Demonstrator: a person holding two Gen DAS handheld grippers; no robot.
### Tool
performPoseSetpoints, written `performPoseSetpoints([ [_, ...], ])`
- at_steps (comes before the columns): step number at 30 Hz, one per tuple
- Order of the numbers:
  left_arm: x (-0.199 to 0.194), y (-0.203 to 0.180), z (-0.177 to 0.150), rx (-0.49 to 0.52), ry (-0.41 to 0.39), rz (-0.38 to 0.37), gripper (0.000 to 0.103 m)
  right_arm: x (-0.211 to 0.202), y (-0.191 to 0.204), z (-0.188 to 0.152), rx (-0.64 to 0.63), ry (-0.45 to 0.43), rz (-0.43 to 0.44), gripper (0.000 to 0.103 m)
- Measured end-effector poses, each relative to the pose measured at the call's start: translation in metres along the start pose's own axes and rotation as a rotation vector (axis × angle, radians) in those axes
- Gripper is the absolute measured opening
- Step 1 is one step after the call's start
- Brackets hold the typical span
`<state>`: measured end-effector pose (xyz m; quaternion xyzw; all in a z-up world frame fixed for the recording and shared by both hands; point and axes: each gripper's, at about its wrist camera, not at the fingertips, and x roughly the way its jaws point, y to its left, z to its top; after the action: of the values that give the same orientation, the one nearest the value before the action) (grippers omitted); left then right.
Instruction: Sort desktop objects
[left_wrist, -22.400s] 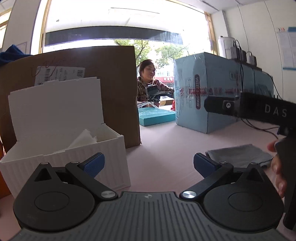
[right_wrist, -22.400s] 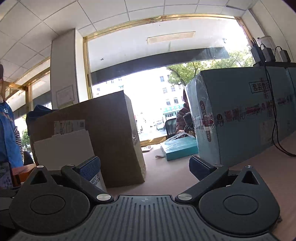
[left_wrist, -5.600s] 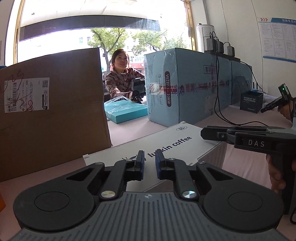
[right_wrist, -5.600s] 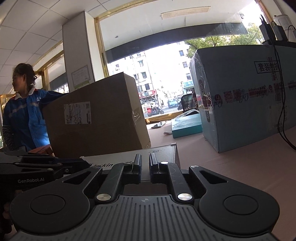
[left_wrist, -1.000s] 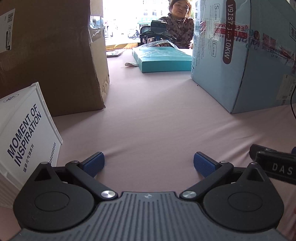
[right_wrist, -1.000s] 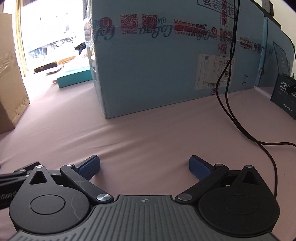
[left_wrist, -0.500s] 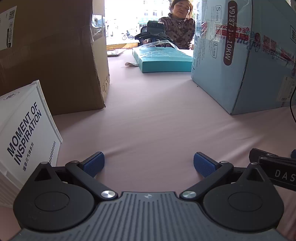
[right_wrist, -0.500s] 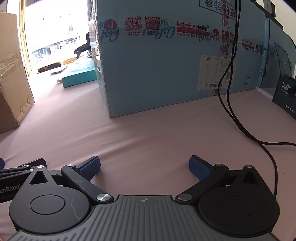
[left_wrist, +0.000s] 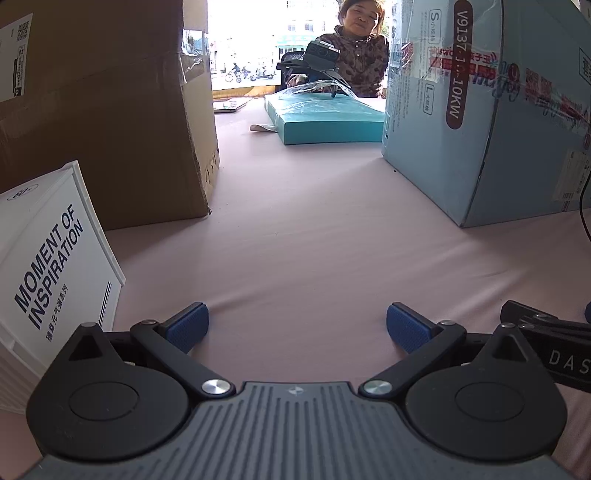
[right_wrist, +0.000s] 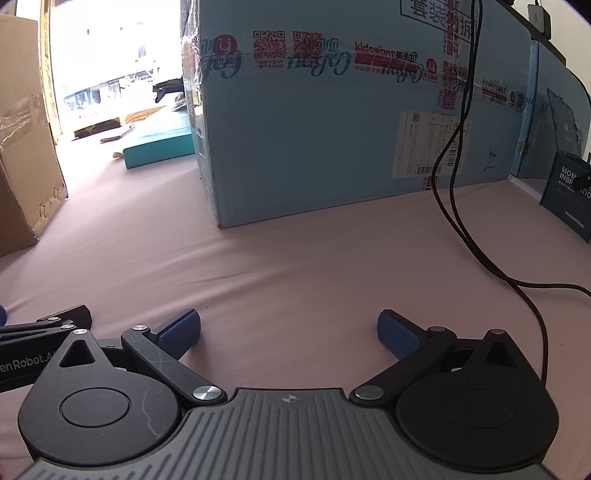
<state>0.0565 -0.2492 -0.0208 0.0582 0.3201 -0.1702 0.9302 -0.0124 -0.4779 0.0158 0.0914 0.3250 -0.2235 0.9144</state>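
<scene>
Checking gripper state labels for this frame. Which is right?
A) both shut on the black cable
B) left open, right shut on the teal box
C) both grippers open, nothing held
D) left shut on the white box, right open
C: the left gripper and the right gripper both have their blue pads spread wide, with only bare pink tablecloth between them.

Large brown cardboard carton (left_wrist: 110, 110) and large light-blue carton (right_wrist: 351, 122) stand well apart; black cable (right_wrist: 461, 206) trails across pink desk (left_wrist: 314, 240).
</scene>
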Motion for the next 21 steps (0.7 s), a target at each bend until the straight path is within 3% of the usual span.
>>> performPoseSetpoints([
  [21, -0.0035, 0.0046, 0.0012, 0.0, -0.001, 0.024, 0.103, 0.0012, 0.0005, 0.0, 0.01, -0.005, 0.008, 0.103],
])
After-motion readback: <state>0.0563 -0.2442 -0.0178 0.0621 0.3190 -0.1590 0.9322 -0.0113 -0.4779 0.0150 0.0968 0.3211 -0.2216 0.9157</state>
